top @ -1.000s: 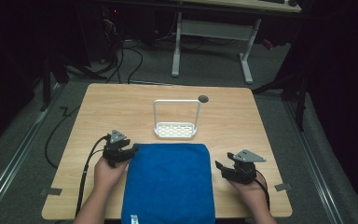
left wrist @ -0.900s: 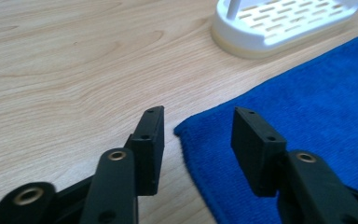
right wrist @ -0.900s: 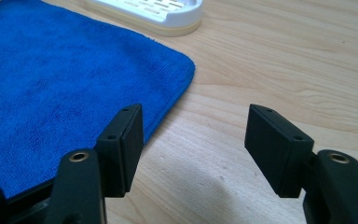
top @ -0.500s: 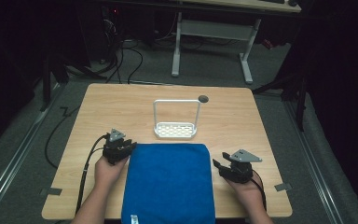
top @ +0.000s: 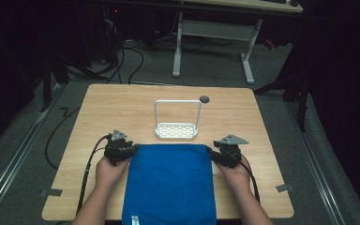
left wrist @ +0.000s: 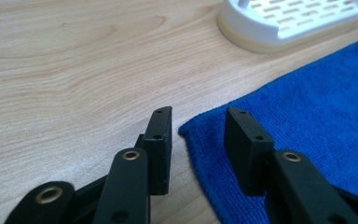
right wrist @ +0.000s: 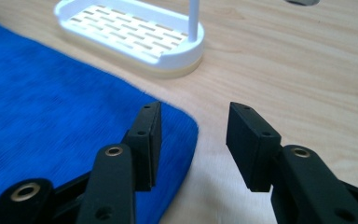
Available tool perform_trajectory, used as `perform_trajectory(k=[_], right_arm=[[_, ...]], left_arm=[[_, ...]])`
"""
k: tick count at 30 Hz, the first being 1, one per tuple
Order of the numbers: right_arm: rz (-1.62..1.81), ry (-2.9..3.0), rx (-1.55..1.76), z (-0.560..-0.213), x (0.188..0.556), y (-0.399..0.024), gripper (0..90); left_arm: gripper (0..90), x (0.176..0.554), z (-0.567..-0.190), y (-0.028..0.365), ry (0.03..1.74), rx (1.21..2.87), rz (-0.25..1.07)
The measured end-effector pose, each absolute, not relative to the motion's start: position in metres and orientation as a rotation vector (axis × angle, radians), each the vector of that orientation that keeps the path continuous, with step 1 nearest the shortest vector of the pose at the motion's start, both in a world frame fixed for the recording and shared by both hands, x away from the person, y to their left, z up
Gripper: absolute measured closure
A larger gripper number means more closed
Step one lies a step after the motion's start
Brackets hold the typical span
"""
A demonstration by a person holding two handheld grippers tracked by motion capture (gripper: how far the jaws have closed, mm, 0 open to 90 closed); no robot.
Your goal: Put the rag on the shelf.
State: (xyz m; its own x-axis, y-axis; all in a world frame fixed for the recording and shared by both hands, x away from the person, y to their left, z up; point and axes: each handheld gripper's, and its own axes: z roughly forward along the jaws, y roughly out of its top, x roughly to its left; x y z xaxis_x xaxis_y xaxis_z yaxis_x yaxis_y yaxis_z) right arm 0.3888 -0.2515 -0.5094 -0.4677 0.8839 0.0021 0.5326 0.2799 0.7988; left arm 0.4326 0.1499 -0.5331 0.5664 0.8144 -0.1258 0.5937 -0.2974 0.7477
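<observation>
A light wooden tabletop (top: 122, 108) stands on grey carpet in a dark room, with a white-legged desk (top: 213, 42) beyond its far edge and black cables on the floor to the left. A small dark round hole (top: 204, 99) sits near the far edge.

A blue towel (top: 168, 185) lies flat at the middle of the near edge, plush and deep blue, with a small white tag at its near hem. Just beyond its far edge stands a white slotted rack (top: 177, 130) with a tall wire loop.

The left gripper (top: 130, 149) sits at the towel's far-left corner, jaws parted and straddling that corner. The right gripper (top: 210, 151) sits at the far-right corner, jaws spread, one over the cloth and one over wood.
</observation>
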Motion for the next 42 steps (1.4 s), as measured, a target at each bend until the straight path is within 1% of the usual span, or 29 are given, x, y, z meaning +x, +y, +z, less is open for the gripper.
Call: perform_trajectory(k=[2, 6, 7, 10, 15, 16, 18, 19, 22, 25, 26, 27, 29, 30, 32, 35, 42], right_arm=[[1.027, 2.107, 1.280, -0.512, 0.396, -0.247, 57.0], [0.973, 2.141, 1.292, -0.520, 0.408, -0.239, 56.9], [0.978, 2.148, 1.297, -0.522, 0.410, -0.238, 56.5], [0.981, 2.164, 1.320, -0.525, 0.413, -0.235, 55.4], [0.933, 2.196, 1.293, -0.530, 0.412, -0.230, 54.5], [0.945, 2.198, 1.310, -0.530, 0.410, -0.231, 56.5], [0.944, 2.200, 1.306, -0.530, 0.410, -0.231, 56.9], [0.944, 2.209, 1.294, -0.530, 0.407, -0.231, 58.8], [0.943, 2.215, 1.292, -0.529, 0.407, -0.231, 60.4], [0.947, 2.223, 1.285, -0.529, 0.406, -0.230, 67.6], [0.947, 2.223, 1.285, -0.529, 0.406, -0.230, 67.6], [0.950, 2.225, 1.281, -0.529, 0.405, -0.229, 69.9], [0.954, 2.230, 1.272, -0.529, 0.404, -0.227, 75.4], [0.958, 2.237, 1.263, -0.529, 0.404, -0.226, 79.7], [0.960, 2.243, 1.250, -0.530, 0.404, -0.225, 83.0], [0.966, 2.245, 1.255, -0.530, 0.403, -0.225, 85.3], [1.011, 2.207, 1.256, -0.527, 0.401, -0.227, 86.2]], left_arm=[[60.8, 0.432, -0.533, 0.147, 1.116, 2.029, 0.385], [60.8, 0.431, -0.533, 0.145, 1.117, 2.033, 0.400], [60.8, 0.431, -0.533, 0.144, 1.110, 2.039, 0.424], [60.8, 0.428, -0.533, 0.139, 1.101, 2.070, 0.467], [63.9, 0.426, -0.533, 0.138, 1.109, 2.064, 0.473], [67.9, 0.426, -0.533, 0.138, 1.106, 2.064, 0.472], [69.9, 0.425, -0.533, 0.138, 1.099, 2.066, 0.469], [70.9, 0.425, -0.533, 0.138, 1.094, 2.067, 0.466], [71.7, 0.426, -0.533, 0.138, 1.092, 2.068, 0.463], [74.8, 0.424, -0.532, 0.136, 1.109, 2.066, 0.450], [75.4, 0.424, -0.532, 0.136, 1.109, 2.066, 0.450], [75.4, 0.424, -0.532, 0.136, 1.109, 2.065, 0.446], [78.0, 0.424, -0.532, 0.137, 1.107, 2.064, 0.434], [80.3, 0.424, -0.532, 0.136, 1.100, 2.065, 0.434], [81.5, 0.424, -0.532, 0.136, 1.095, 2.067, 0.437], [82.2, 0.424, -0.532, 0.137, 1.096, 2.065, 0.432], [85.9, 0.424, -0.532, 0.139, 1.104, 2.055, 0.415]])
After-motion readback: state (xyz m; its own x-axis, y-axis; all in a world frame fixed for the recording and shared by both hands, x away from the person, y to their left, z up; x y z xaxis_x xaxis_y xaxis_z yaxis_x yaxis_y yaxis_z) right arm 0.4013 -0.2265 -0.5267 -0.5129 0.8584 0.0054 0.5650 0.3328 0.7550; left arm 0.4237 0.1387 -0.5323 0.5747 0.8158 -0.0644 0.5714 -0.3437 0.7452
